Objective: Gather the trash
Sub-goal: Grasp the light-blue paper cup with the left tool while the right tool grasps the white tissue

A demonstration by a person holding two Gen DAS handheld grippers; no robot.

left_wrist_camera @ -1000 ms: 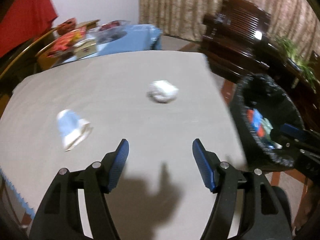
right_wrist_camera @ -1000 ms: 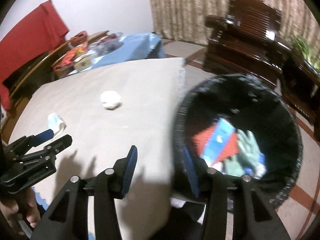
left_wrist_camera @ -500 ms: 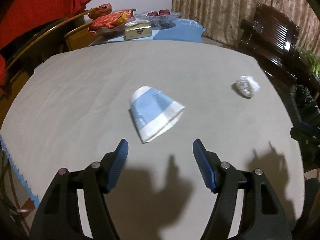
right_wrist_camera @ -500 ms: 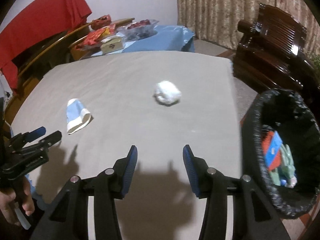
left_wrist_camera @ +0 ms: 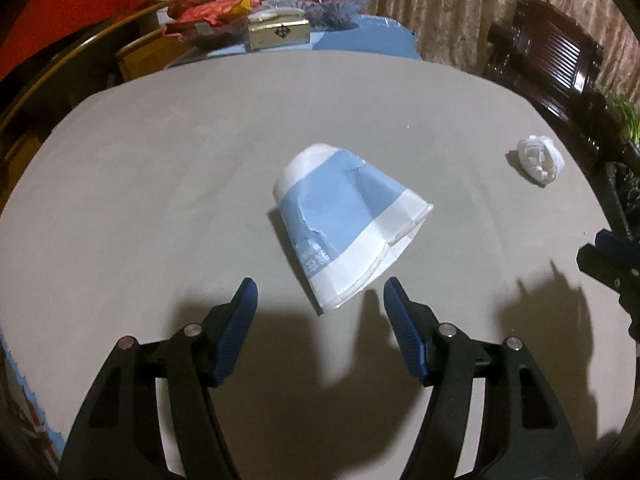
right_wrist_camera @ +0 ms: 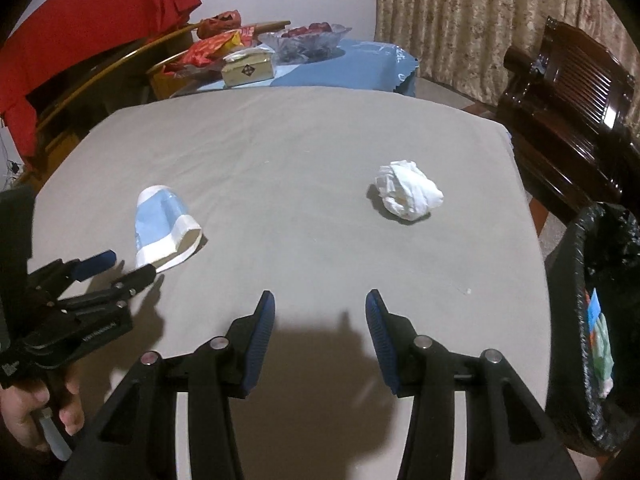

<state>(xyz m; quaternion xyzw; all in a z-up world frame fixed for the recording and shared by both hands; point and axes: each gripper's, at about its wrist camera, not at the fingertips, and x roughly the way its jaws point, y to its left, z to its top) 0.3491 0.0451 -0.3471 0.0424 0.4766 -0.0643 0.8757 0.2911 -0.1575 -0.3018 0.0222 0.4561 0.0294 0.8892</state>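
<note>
**Two pieces of trash on the table, both our grippers empty**

We hold our left gripper [left_wrist_camera: 320, 300] above the grey tablecloth [left_wrist_camera: 160, 168], its blue pads spread and just now closing a little, with nothing between them. Just ahead of its tips lies a crushed paper cup [left_wrist_camera: 344, 220], blue with white bands, on its side, its flattened mouth turned toward the gripper. We see no contact between pads and cup.

Our right gripper [right_wrist_camera: 320, 312] hangs over the same cloth with its jaws parted and empty. A crumpled white tissue [right_wrist_camera: 408, 196] sits ahead of it and a little to the right, well apart from the cup, nearer the table's right edge.

A bin lined with a black bag [right_wrist_camera: 592, 280] stands just off that right edge; coloured scraps lie inside it. At the lower left of the right wrist view, our hand [right_wrist_camera: 36, 412] grips the left tool's handle.
</note>
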